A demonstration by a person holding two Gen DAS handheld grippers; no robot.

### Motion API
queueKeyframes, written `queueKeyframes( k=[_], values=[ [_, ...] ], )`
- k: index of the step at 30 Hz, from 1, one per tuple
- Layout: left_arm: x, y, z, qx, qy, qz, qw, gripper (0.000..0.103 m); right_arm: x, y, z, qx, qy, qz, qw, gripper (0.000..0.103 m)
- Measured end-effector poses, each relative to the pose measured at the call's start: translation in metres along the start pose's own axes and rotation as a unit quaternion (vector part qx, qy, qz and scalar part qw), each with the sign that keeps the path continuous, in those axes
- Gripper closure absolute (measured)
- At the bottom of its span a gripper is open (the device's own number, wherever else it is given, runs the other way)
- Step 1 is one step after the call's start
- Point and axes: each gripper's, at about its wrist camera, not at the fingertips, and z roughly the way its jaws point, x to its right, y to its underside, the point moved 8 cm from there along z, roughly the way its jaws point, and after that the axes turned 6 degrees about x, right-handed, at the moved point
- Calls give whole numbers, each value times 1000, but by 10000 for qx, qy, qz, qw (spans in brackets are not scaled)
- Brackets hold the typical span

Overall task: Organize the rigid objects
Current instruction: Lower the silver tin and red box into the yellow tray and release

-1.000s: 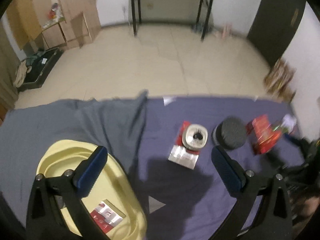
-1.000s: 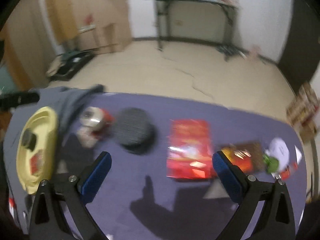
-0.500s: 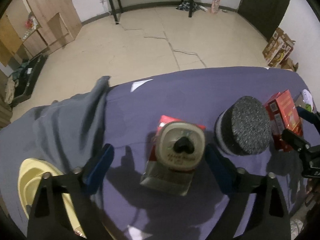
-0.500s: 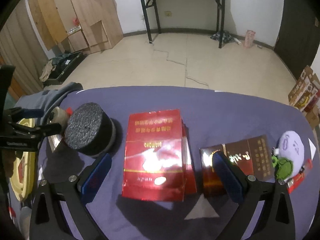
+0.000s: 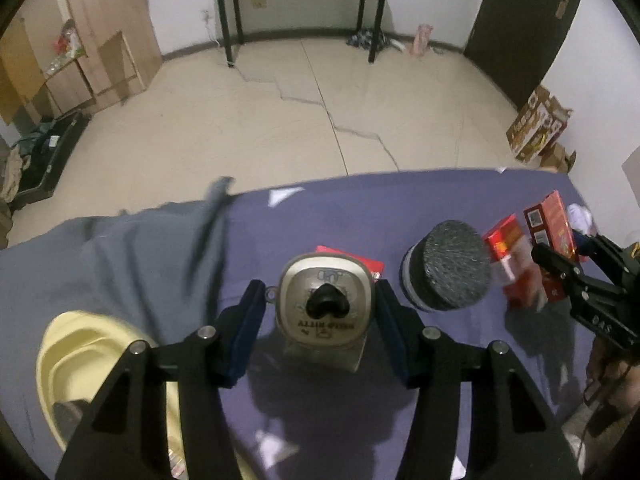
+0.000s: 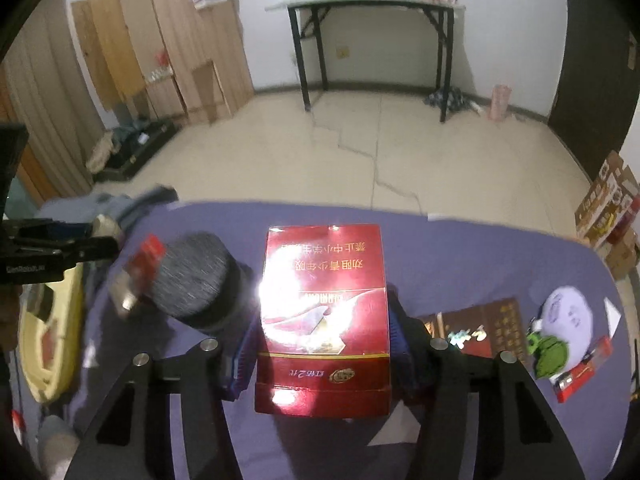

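Observation:
My left gripper (image 5: 318,300) is shut on a cream square-lidded tin (image 5: 326,306) with a black knob, which stands on a red and silver box (image 5: 352,266) on the purple cloth. My right gripper (image 6: 324,336) is shut on a large glossy red box (image 6: 324,304); the box also shows in the left wrist view (image 5: 550,236). A yellow tray (image 5: 76,344) lies at the lower left and holds a small red pack. It also shows in the right wrist view (image 6: 36,356).
A black foam-topped cylinder (image 5: 448,266) stands between the two grippers, close to the red box (image 6: 196,280). A brown box (image 6: 480,330), a white plush toy (image 6: 568,316) and a red tool (image 6: 582,368) lie to the right. Grey cloth (image 5: 120,256) covers the left.
Both grippers have moved forward and closed: the left onto the cream tin, the right onto the large red box. One second ago both were open and farther back.

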Motion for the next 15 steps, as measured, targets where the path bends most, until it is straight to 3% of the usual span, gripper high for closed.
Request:
queueKeyframes(
  k=[3,6,10,15],
  values=[
    [-18,3,-42,189,-91,-128,9997,47,-20,-11,-24,184,-346,19,9992,48],
    [-57,12,-89,405,-294,-453,9977,47,-74,-28,-49,280,-888,-361,9950,48],
    [-122,61,-146,513,-715,-872,9923,47,-172,-36,-67,155,-1679,-972,9809,48],
    [-179,139,-156,138,-1116,-1253,9857,47,-286,-13,-51,-314,-2154,-1918,9570,48]
  ],
)
